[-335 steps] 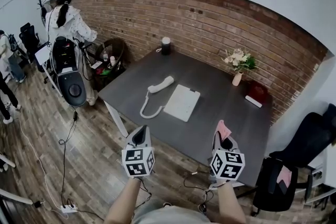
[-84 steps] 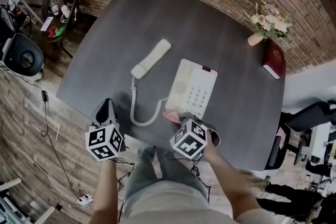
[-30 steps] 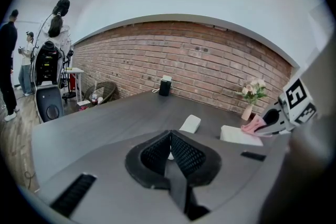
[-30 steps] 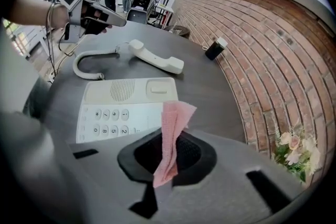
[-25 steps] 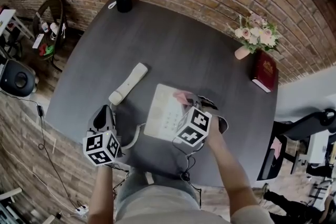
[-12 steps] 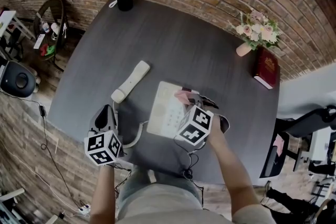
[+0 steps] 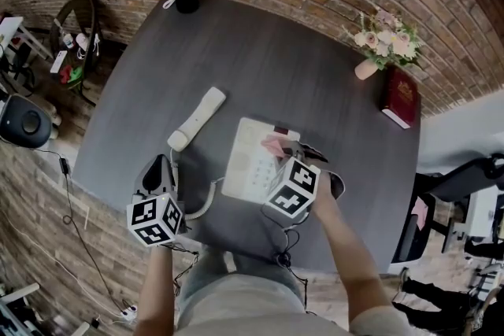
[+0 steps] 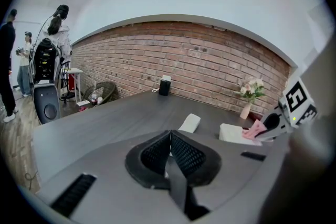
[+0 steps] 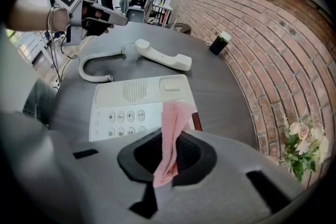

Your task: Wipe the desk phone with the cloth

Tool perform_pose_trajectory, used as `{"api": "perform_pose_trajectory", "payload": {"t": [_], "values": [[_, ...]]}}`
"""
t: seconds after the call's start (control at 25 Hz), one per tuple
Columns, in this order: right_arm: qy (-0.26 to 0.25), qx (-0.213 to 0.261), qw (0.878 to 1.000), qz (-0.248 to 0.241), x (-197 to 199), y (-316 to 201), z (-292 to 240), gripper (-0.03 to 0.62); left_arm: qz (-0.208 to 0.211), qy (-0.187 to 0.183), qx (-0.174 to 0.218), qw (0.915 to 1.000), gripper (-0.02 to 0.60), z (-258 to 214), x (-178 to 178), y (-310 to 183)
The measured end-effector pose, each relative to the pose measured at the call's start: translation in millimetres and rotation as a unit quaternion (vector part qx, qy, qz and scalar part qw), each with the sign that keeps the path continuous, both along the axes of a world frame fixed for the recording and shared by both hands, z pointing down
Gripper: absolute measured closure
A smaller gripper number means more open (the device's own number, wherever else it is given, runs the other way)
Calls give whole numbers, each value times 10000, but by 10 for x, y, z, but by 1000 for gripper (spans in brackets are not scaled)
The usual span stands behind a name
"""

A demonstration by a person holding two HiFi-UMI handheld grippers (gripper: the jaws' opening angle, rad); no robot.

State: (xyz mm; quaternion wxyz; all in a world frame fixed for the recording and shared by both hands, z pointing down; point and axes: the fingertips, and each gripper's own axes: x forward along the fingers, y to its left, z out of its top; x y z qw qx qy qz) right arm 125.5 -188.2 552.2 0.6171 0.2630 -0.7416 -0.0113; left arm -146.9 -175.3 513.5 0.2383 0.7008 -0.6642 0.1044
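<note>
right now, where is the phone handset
In the head view the handset lies on the desk left of the phone base, just beyond the left tool.

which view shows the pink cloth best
The right gripper view: the pink cloth fills its centre, pinched in the right gripper's jaws. The head view and left gripper view show only a small pink patch.

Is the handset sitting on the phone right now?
No, the handset lies flat on the desk, apart from the phone and to its left in the head view.
</note>
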Motion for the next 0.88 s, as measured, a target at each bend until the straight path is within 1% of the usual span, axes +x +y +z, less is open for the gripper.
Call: {"api": "perform_pose_trajectory", "payload": {"t": [0.88], "values": [[-124, -195, 9997, 33, -50, 262, 51, 572, 12, 15, -18, 10000, 577, 9, 1, 148]]}}
